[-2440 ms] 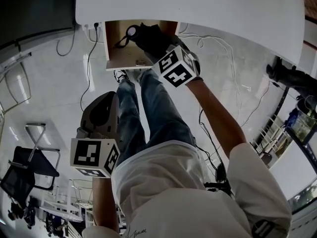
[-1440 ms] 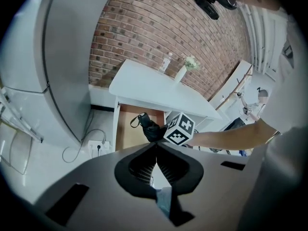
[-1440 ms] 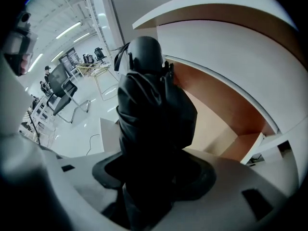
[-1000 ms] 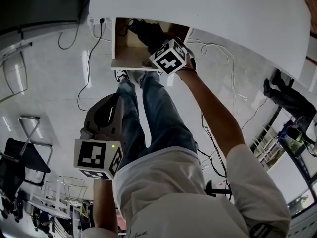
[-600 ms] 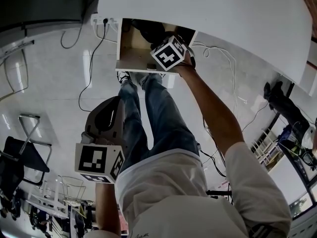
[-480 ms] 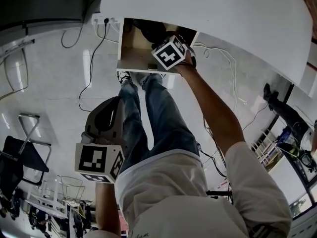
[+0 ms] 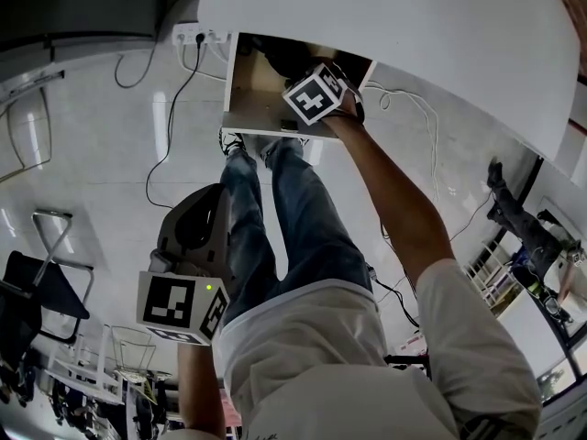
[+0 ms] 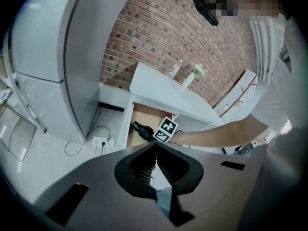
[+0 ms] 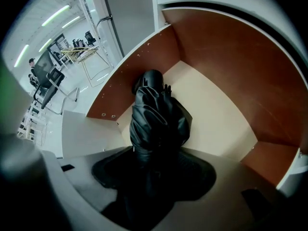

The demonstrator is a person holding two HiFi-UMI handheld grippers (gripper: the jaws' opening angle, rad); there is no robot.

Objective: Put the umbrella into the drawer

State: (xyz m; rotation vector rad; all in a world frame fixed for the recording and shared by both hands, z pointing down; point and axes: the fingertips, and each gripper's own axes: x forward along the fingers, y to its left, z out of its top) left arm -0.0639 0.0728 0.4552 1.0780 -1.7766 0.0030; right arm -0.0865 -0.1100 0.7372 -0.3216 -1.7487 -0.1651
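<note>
The folded black umbrella [image 9: 155, 113] lies lengthwise in the open drawer [image 9: 216, 114], which has a cream floor and brown walls. My right gripper [image 9: 154, 153] is shut on the umbrella's near end, and the far end points at the drawer's back corner. In the head view the right gripper [image 7: 292, 70] reaches into the drawer [image 7: 252, 108] under the white tabletop, its marker cube at the drawer's front edge; the umbrella [image 7: 275, 55] shows as a dark shape inside. My left gripper [image 7: 209, 200] hangs low beside the person's legs, shut and holding nothing. In the left gripper view its jaws [image 8: 155, 150] meet.
The white tabletop [image 7: 413, 26] overhangs the drawer. Cables [image 7: 170, 117] and a power strip [image 7: 190, 34] lie on the white floor at the left. A black chair [image 7: 37, 291] stands at lower left. A tall grey cabinet [image 8: 48, 57] rises left of the desk.
My right gripper has pushed deeper into the drawer with the umbrella, so less of the umbrella shows outside. The left gripper has stayed low by the legs.
</note>
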